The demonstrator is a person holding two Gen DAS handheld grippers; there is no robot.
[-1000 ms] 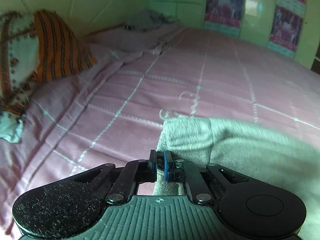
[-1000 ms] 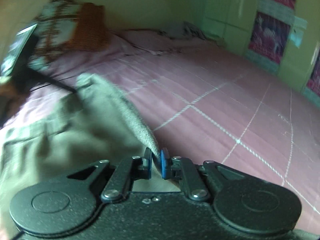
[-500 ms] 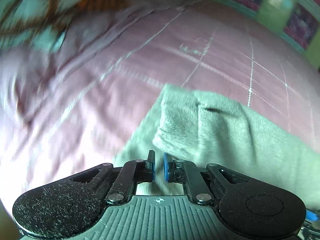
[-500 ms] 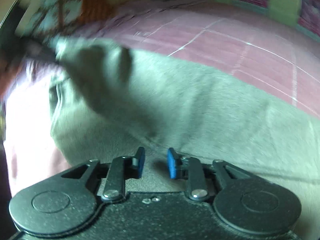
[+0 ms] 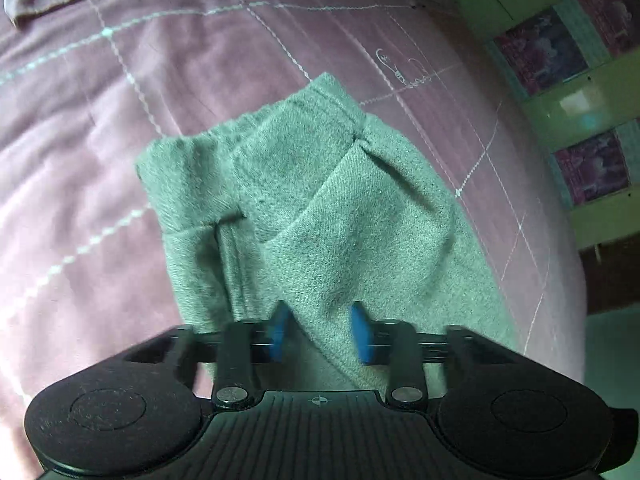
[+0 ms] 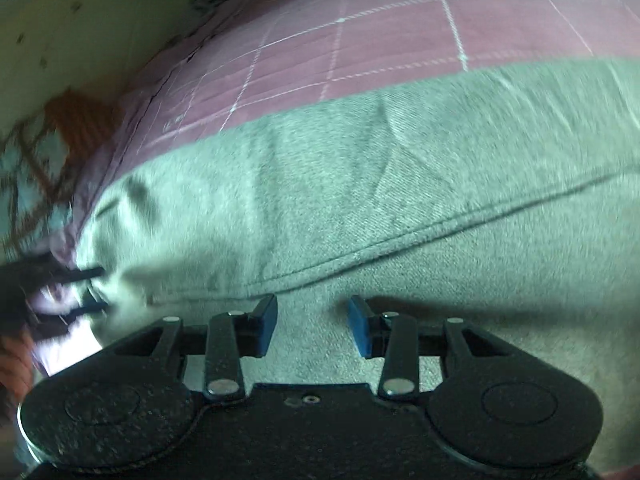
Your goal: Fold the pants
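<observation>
The grey-green pants (image 5: 320,208) lie folded on the pink checked bedspread (image 5: 100,120). In the left wrist view the waistband end with a pocket edge points away from me. My left gripper (image 5: 320,332) is open just above that cloth, blue pads apart, holding nothing. In the right wrist view the pants (image 6: 360,184) fill the frame, one layer's seamed edge lying over another. My right gripper (image 6: 312,328) is open over the lower layer, empty. The left gripper's dark fingers (image 6: 86,288) show blurred at the pants' left end.
The bedspread (image 6: 360,40) stretches beyond the pants. A green wall with dark red patterned panels (image 5: 592,164) stands at the right. An orange and teal patterned pillow (image 6: 36,152) lies at the bed's left end against a pale wall.
Both grippers were shut on pants edges a second ago. They carried the cloth over, laid it down and opened. Both cameras now look down on the folded pants.
</observation>
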